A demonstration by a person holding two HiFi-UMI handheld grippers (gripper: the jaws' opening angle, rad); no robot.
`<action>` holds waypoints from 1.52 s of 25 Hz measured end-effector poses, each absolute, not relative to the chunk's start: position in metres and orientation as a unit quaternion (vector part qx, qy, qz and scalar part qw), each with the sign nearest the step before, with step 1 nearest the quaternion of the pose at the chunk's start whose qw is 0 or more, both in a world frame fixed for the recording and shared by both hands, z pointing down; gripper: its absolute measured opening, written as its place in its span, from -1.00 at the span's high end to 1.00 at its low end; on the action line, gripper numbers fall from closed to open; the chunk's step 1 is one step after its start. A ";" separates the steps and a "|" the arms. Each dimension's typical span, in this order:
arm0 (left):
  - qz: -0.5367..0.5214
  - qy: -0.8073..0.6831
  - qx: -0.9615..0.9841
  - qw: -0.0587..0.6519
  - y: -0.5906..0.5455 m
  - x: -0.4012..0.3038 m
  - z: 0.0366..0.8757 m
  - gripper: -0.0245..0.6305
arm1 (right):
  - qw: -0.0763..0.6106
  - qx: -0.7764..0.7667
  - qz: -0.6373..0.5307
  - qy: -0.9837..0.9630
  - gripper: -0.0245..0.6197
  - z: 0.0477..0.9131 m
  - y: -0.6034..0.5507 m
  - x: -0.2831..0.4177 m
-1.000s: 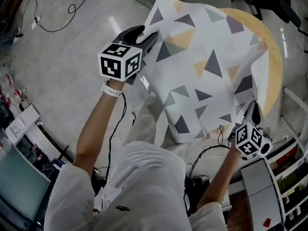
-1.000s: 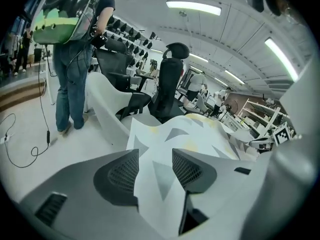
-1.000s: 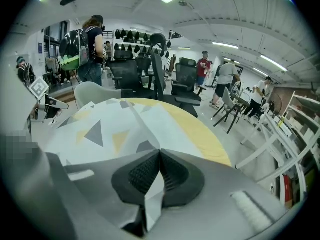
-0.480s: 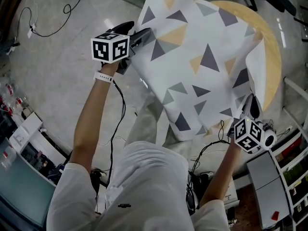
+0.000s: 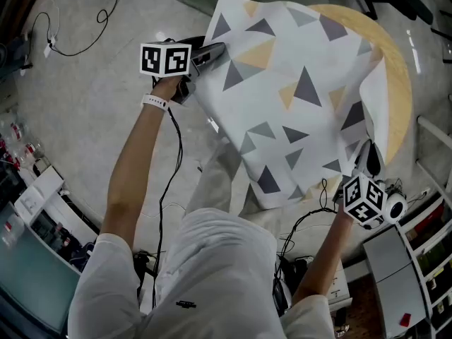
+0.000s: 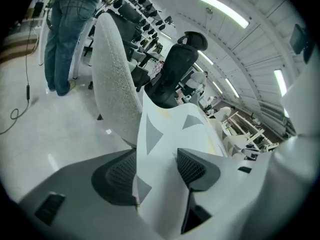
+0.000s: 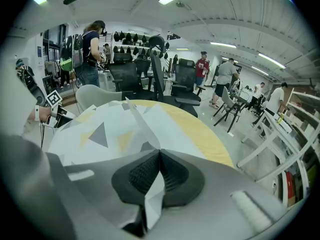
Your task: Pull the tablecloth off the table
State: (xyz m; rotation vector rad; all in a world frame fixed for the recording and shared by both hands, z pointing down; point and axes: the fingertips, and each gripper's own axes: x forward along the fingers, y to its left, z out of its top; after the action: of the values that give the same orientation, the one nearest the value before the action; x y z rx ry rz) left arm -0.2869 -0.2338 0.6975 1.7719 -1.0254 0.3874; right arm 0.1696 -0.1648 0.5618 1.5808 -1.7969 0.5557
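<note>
A white tablecloth (image 5: 296,97) with grey and yellow triangles lies rumpled over the round wooden table (image 5: 399,83), hanging off the near edge. My left gripper (image 5: 212,54) is at the cloth's left corner. In the left gripper view the cloth (image 6: 165,134) runs between its jaws (image 6: 157,171), whose dark pads stand well apart. These jaws have just been opening wide, then closing a little. My right gripper (image 5: 369,157) is at the cloth's near right corner. In the right gripper view it (image 7: 159,174) is shut on a fold of the cloth (image 7: 115,129).
A grey shell chair (image 6: 115,84) and a black office chair (image 6: 177,69) stand just beyond the table. A person in jeans (image 6: 70,34) stands further off. Cables (image 5: 70,27) lie on the floor at the left. White shelving (image 5: 424,260) is at the right.
In the head view my left gripper has shifted up and slightly left and rolled, so its cube sits squarer. The cloth's left corner went with it. The right gripper has kept still.
</note>
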 end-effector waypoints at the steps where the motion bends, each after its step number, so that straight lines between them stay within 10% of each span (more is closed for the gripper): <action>1: 0.175 -0.436 0.730 0.497 -0.233 -0.290 0.698 0.23 | 0.334 0.606 0.213 -0.689 0.89 0.561 -0.165 0.170; 3: 0.205 -0.466 0.719 0.474 -0.233 -0.299 0.700 0.80 | 0.332 0.607 0.212 -0.691 0.89 0.559 -0.166 0.170; 6: 0.216 -0.477 0.718 0.458 -0.233 -0.301 0.694 0.88 | 0.329 0.605 0.211 -0.693 0.89 0.557 -0.167 0.171; 38: 0.188 -0.508 0.815 0.205 -0.109 -0.227 0.403 0.91 | 0.202 0.620 0.161 -0.741 0.89 0.397 -0.061 0.165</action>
State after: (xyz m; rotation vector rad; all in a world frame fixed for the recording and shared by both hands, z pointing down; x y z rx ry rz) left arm -0.2268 -0.1087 0.4034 2.2730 -1.4169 0.5241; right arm 0.1646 -0.0610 0.3970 1.7299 -2.0700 0.4482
